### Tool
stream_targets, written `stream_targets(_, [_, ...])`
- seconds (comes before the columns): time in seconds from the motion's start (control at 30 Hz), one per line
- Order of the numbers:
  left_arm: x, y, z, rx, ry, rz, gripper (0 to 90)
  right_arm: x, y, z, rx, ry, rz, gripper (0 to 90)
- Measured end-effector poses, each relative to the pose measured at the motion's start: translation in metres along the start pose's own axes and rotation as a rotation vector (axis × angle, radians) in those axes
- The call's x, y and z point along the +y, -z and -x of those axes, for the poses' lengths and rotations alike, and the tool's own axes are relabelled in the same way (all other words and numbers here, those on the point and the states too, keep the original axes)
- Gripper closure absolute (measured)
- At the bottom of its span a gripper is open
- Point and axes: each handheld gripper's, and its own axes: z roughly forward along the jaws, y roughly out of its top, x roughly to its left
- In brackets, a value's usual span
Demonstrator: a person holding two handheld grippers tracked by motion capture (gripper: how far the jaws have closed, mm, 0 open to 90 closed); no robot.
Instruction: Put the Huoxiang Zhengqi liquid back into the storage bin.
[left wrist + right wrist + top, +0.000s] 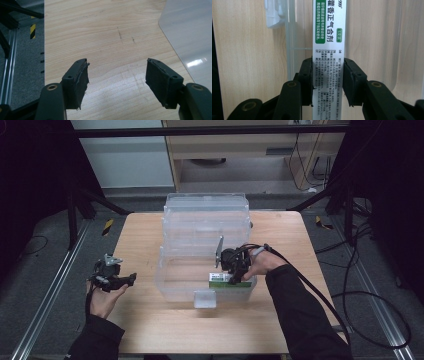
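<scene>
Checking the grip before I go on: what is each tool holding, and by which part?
The right tool clamps the medicine box across its narrow sides, near one end, inside the clear bin. The left tool is open over the table, holding nothing.

Wood table (pixel 150 240), grey carpet floor (pixel 45 270), dim rm.

White medicine box (pixel 329 50) with green bands and black print; clear plastic bin (pixel 205 237); pale wood-grain bench (pixel 105 37); black grippers.
</scene>
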Motion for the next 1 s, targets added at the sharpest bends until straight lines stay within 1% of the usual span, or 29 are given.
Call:
stream_targets(0.1, [0.000, 0.000, 0.000, 0.000, -0.001, 0.000, 33.6, 0.000, -0.001, 0.000, -0.004, 0.007, -0.002, 63.2])
stream_targets(0.13, [0.000, 0.000, 0.000, 0.000, 0.000, 0.001, 33.6, -0.001, -0.003, -0.001, -0.006, -0.010, -0.003, 63.0])
stream_targets(0.23, [0.000, 0.000, 0.000, 0.001, -0.001, 0.000, 33.6, -0.001, -0.005, -0.001, -0.009, -0.004, -0.008, 63.0])
stream_targets(0.27, [0.000, 0.000, 0.000, 0.000, -0.001, 0.001, 33.6, -0.001, -0.007, -0.001, -0.008, -0.012, -0.009, 62.7])
stream_targets(0.33, [0.000, 0.000, 0.001, 0.000, -0.002, 0.002, 33.6, -0.003, -0.007, -0.001, -0.010, -0.016, 0.011, 62.3])
stream_targets(0.43, [0.000, -0.001, 0.001, 0.000, -0.002, -0.001, 33.6, -0.005, -0.003, 0.000, -0.019, -0.042, 0.022, 60.4])
stream_targets(0.47, [0.000, -0.001, 0.001, 0.000, -0.003, -0.001, 33.6, -0.006, 0.000, -0.001, -0.022, -0.060, 0.036, 60.0])
stream_targets(0.53, [0.000, 0.000, 0.001, 0.000, -0.004, -0.001, 33.6, -0.007, 0.006, 0.000, -0.031, -0.066, 0.069, 59.2])
stream_targets(0.6, [0.000, 0.000, 0.001, -0.001, -0.003, 0.000, 33.6, -0.009, 0.012, 0.000, -0.038, -0.083, 0.101, 58.2])
stream_targets(0.7, [0.000, 0.000, 0.001, -0.001, -0.001, 0.000, 33.6, -0.010, 0.022, -0.002, -0.051, -0.105, 0.137, 57.7])
stream_targets(0.77, [0.000, 0.000, 0.001, -0.001, -0.001, 0.000, 33.6, -0.012, 0.028, -0.005, -0.069, -0.122, 0.160, 56.7])
stream_targets(0.83, [0.000, 0.000, 0.001, -0.002, -0.002, 0.000, 33.6, -0.012, 0.033, -0.008, -0.082, -0.151, 0.175, 57.2])
stream_targets(0.87, [0.000, 0.000, 0.001, -0.002, -0.002, 0.000, 33.6, -0.012, 0.035, -0.010, -0.086, -0.158, 0.177, 57.6])
stream_targets(1.0, [0.000, 0.000, 0.001, -0.002, -0.002, 0.001, 33.6, -0.009, 0.038, -0.019, -0.088, -0.167, 0.196, 57.4])
